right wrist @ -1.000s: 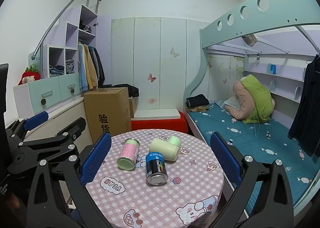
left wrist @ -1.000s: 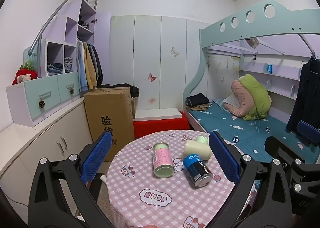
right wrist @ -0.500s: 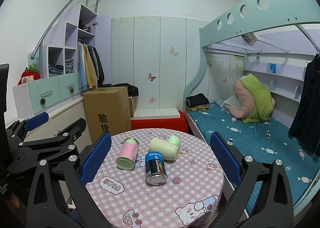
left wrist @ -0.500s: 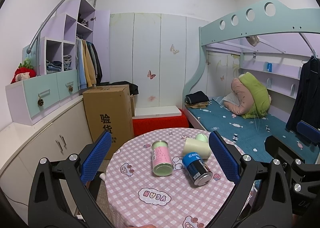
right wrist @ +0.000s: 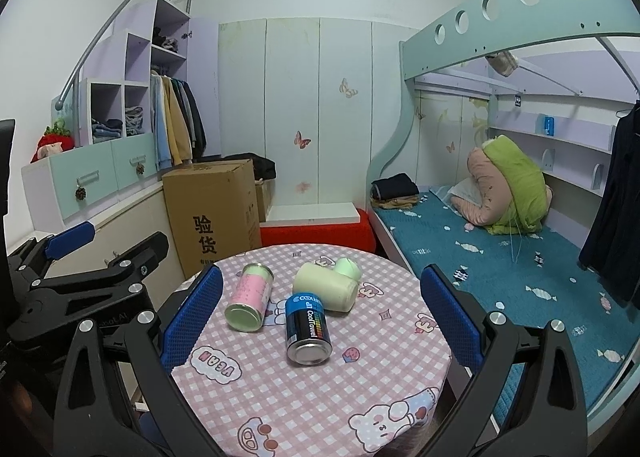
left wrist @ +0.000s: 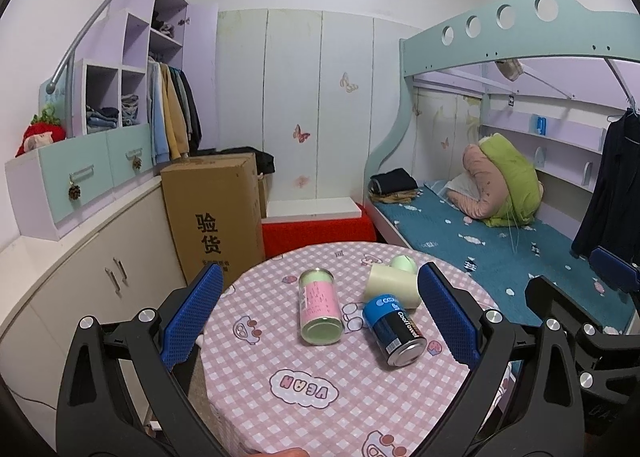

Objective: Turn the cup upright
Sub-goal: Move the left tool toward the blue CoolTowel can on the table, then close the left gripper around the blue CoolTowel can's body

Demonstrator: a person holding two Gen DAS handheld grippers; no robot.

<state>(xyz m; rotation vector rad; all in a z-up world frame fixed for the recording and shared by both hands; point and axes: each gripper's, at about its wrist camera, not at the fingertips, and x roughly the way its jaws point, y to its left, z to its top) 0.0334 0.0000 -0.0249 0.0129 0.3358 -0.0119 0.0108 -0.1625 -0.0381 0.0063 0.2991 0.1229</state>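
Note:
A pale green cup [left wrist: 394,284] [right wrist: 327,285] with a rounded green lid lies on its side at the far part of the round pink checked table [left wrist: 320,397] [right wrist: 360,389]. A pink can [left wrist: 319,305] [right wrist: 250,297] and a blue can [left wrist: 394,328] [right wrist: 307,325] lie on their sides beside it. My left gripper [left wrist: 320,317] is open and empty, held above the table's near side. My right gripper [right wrist: 320,317] is open and empty, also short of the cans. The left gripper's body shows at the left of the right wrist view [right wrist: 80,285].
A tall cardboard box [left wrist: 214,213] and white cabinets [left wrist: 80,281] stand left of the table. A red-covered bench [left wrist: 316,233] is behind it. A bunk bed with a teal mattress [left wrist: 480,241] runs along the right.
Both grippers have crept slightly forward toward the table; the cans and cup appear a little nearer. Nothing on the table has moved.

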